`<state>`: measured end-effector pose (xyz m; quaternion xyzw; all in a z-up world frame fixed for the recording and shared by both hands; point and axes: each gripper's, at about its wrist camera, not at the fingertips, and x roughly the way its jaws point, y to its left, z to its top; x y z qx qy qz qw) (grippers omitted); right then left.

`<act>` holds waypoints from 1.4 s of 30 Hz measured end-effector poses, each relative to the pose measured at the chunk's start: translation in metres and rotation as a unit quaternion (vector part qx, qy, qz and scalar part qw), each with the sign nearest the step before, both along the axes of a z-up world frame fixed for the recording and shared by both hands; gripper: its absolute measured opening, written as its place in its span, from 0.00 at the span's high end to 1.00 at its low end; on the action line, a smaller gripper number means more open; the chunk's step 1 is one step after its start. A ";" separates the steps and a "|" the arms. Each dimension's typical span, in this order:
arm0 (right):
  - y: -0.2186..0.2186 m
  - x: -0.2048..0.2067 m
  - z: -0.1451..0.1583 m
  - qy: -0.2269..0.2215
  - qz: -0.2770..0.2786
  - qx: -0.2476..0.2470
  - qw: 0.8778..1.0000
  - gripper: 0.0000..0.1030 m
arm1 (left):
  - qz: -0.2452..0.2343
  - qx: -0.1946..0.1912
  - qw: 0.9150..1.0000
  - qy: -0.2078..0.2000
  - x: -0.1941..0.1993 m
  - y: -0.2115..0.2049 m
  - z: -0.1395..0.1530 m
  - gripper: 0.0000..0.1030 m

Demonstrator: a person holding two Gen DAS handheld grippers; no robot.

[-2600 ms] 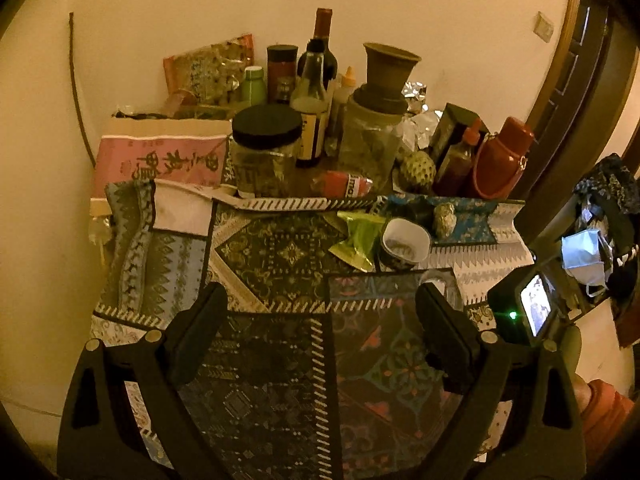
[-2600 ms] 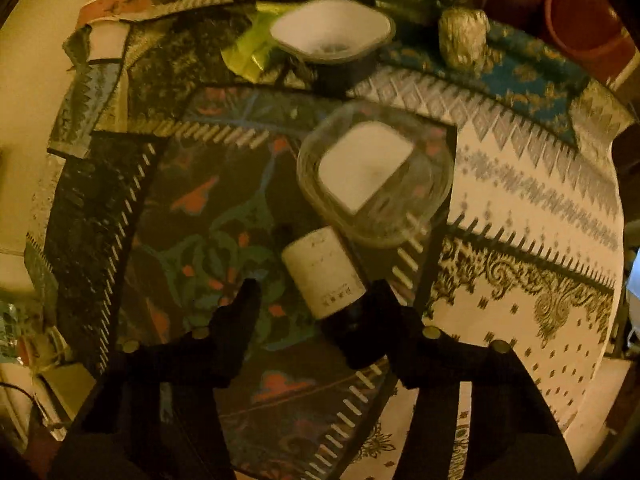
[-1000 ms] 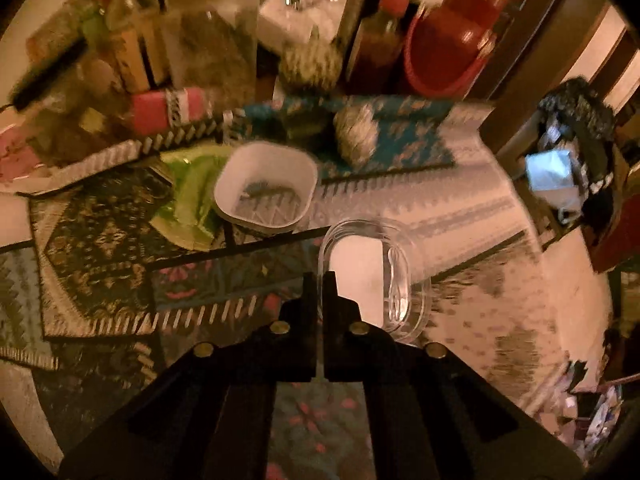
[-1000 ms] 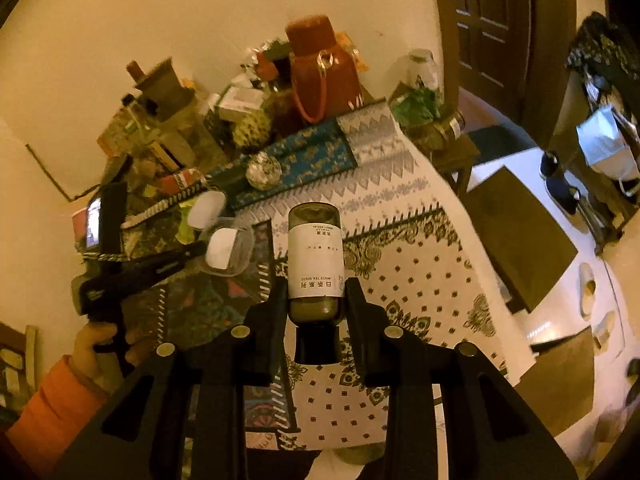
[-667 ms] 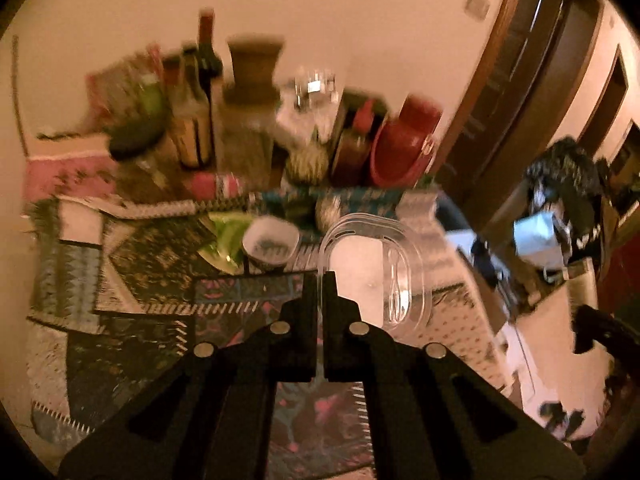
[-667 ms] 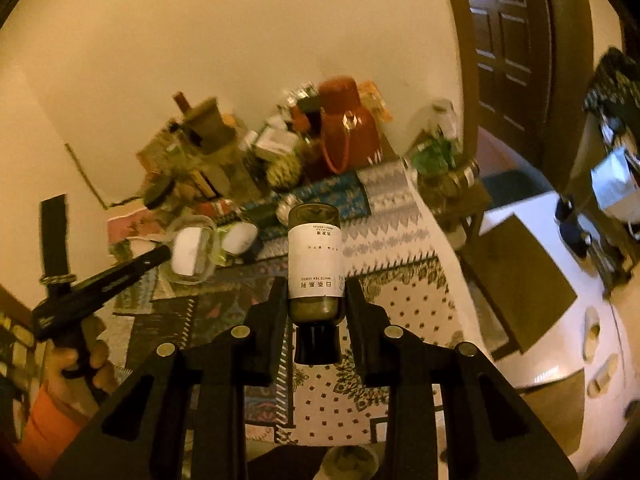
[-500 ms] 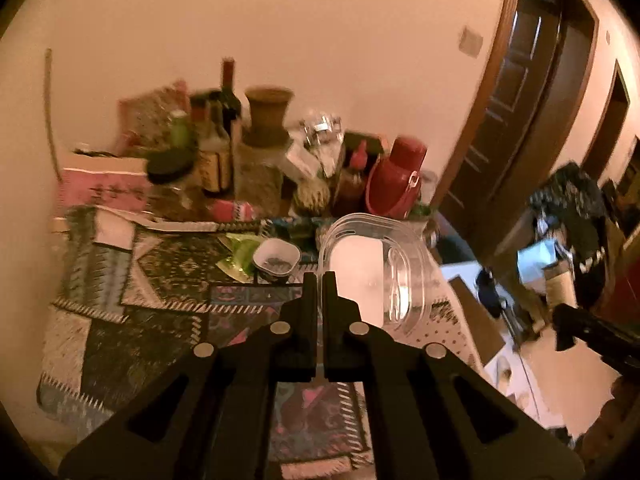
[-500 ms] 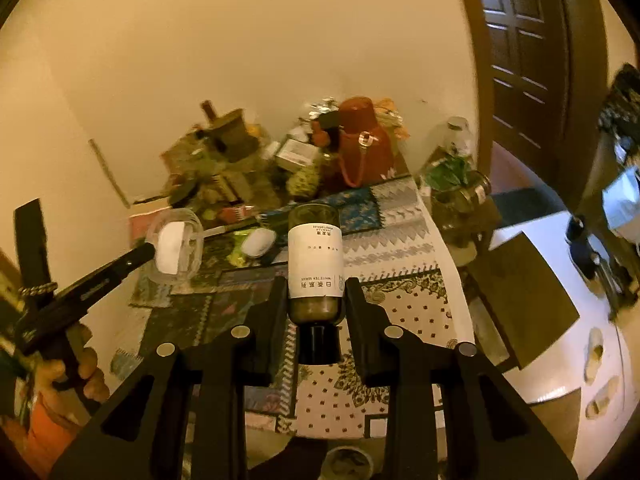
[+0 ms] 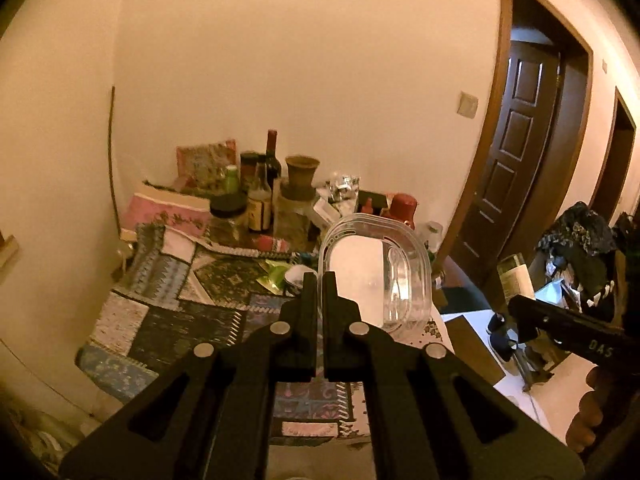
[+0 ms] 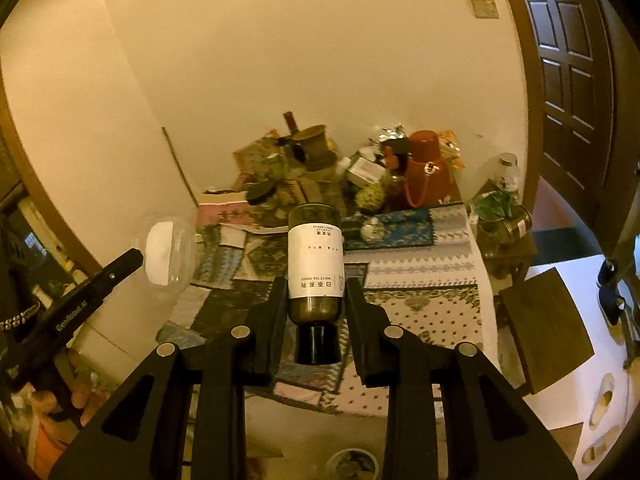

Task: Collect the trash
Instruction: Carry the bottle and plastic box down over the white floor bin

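Both jaws occupied: left gripper [image 9: 319, 280] pinched shut on clear plastic lid [image 9: 376, 272] at frame centre, right gripper [image 10: 316, 300] clamping labelled glass bottle [image 10: 316, 260] mid-frame, above patterned counter [image 10: 420, 304].

Grippers: we see the left gripper [image 9: 319, 292] and right gripper [image 10: 316, 300] matte black, silver round screws.
Sleeve [image 10: 48, 446]: ours, orange.
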<state>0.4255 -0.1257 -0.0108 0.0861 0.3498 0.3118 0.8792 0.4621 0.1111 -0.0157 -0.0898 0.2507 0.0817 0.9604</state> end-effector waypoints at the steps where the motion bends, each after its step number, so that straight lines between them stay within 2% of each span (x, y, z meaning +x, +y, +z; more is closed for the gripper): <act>1: 0.001 -0.006 0.002 -0.004 -0.001 0.001 1.000 0.75 | -0.004 0.004 1.000 -0.006 -0.010 0.000 0.002 1.00; 9: 0.020 -0.073 0.015 -0.025 -0.038 -0.005 0.999 0.75 | -0.038 0.000 0.999 -0.027 -0.065 0.013 0.002 1.00; 17: 0.049 -0.156 0.014 -0.024 -0.063 0.004 0.998 0.75 | -0.077 -0.001 0.997 -0.032 -0.163 0.040 0.000 1.00; 25: 0.062 -0.225 -0.005 0.015 -0.087 0.001 0.996 0.75 | -0.104 -0.022 0.994 -0.016 -0.240 0.062 -0.017 1.00; 34: 0.052 -0.267 -0.030 0.067 -0.108 -0.028 0.992 0.75 | -0.117 -0.040 0.992 0.031 -0.268 0.059 -0.046 1.00; 42: 0.041 -0.266 -0.067 0.110 -0.093 -0.049 0.988 0.75 | -0.114 -0.061 0.988 0.081 -0.267 0.039 -0.089 1.00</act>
